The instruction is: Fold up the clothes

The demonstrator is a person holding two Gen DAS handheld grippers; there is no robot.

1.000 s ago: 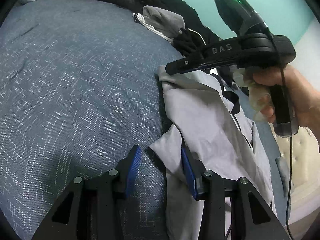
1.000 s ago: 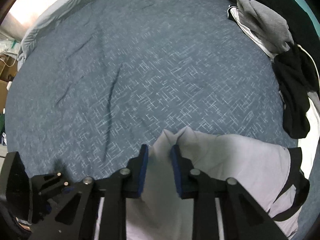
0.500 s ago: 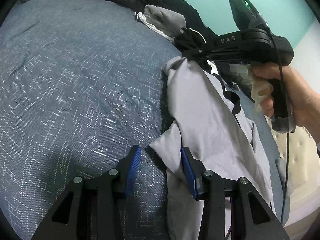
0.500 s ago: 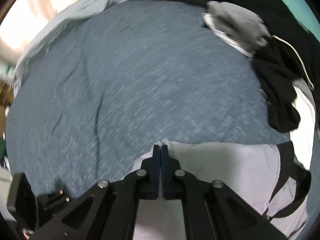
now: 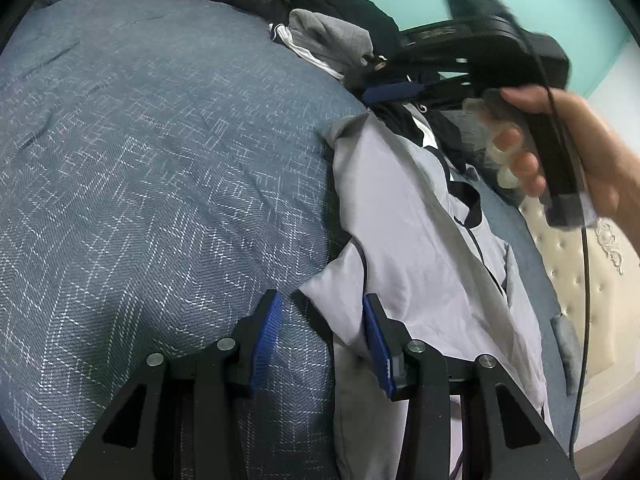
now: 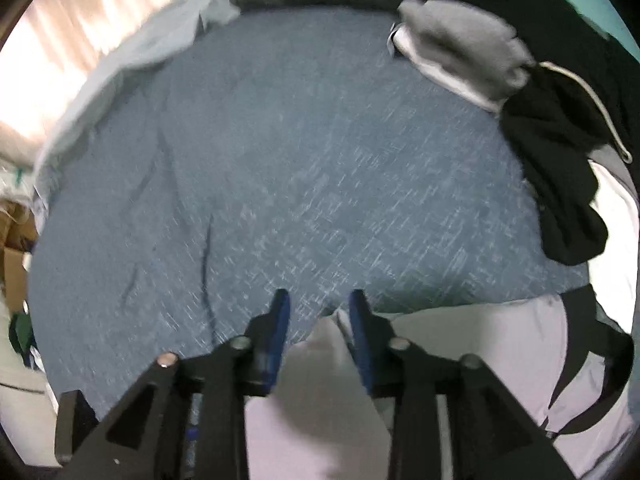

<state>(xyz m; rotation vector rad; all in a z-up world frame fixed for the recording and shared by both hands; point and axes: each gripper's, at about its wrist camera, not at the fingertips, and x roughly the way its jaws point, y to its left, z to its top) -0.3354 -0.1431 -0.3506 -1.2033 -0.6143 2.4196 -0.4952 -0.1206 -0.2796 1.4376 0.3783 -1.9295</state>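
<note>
A light grey garment with black trim (image 5: 400, 208) lies crumpled along the right side of the blue duvet (image 5: 160, 160). My left gripper (image 5: 320, 320) is open, low over the bed. A near corner of the garment reaches between its blue pads without being pinched. My right gripper (image 5: 370, 82), held by a hand (image 5: 580, 152), hovers above the garment's far corner with its jaws opening and no cloth in them. In the right wrist view the garment (image 6: 480, 340) lies just under the right gripper (image 6: 318, 308), its corner loose between the parted fingers.
A pile of other clothes sits at the far edge of the bed: a grey hoodie (image 5: 328, 34) and black pieces (image 6: 560, 140). A cream tufted headboard (image 5: 580, 288) borders the right side. Cardboard boxes (image 6: 14, 272) stand beside the bed at left.
The right gripper closed on the garment's far corner, lifted it, then opened and let it drop while rising toward the clothes pile. The left gripper stayed put.
</note>
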